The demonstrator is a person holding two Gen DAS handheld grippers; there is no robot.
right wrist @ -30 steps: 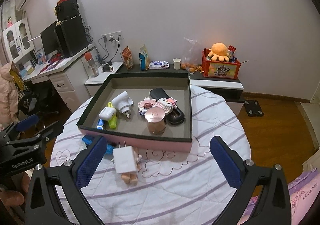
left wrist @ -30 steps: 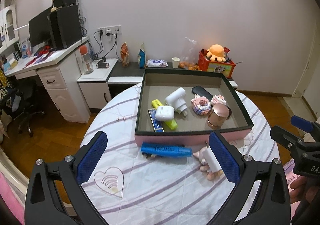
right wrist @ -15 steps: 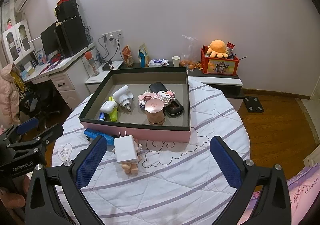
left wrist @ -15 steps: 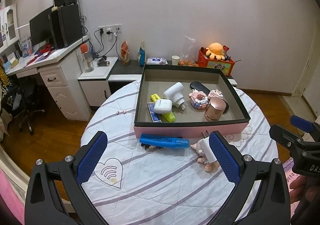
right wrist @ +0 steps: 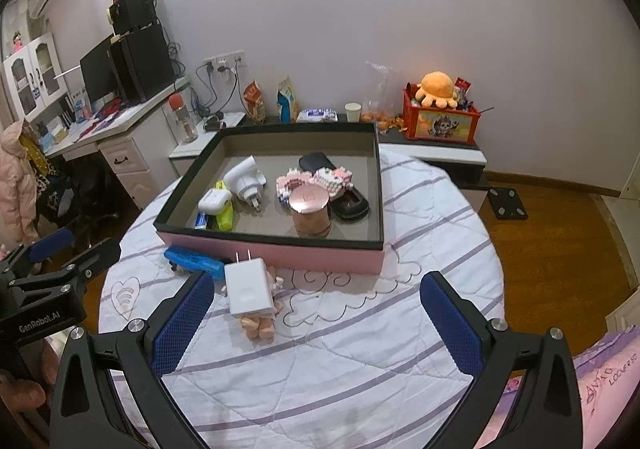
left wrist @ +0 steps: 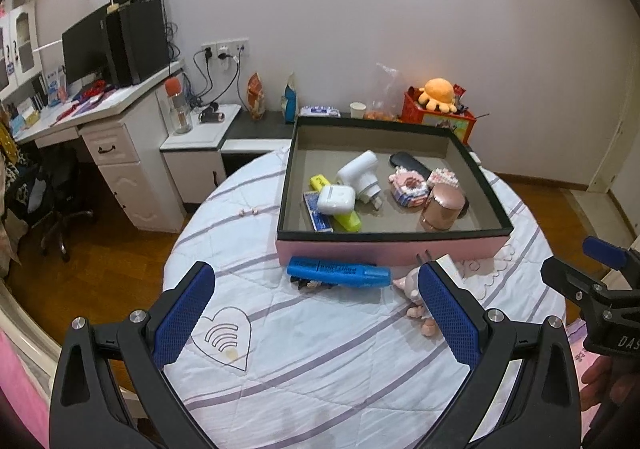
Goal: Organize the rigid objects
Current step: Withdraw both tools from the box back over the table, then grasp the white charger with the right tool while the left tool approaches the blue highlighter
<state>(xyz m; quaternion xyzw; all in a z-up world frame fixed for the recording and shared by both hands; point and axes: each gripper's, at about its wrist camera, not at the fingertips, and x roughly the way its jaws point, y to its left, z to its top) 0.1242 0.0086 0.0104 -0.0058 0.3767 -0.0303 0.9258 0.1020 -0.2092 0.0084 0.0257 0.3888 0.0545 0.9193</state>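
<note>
Right wrist view shows the pink box (right wrist: 272, 255) already holding several items while a white charger (right wrist: 249, 292) and blue marker (right wrist: 192, 262) wait outside by its near wall, both the left gripper (left wrist: 316, 313) and right gripper (right wrist: 318, 323) gaping empty.

The desk (right wrist: 432, 233) wears white cloth with lilac stripes. The box (right wrist: 320, 259) is pink outside, black-rimmed, grey within. A blue marker (left wrist: 340, 271) and white charger (right wrist: 250, 291) lie at the desk's near edge; tongs' pads (right wrist: 182, 323) are blue.
</note>
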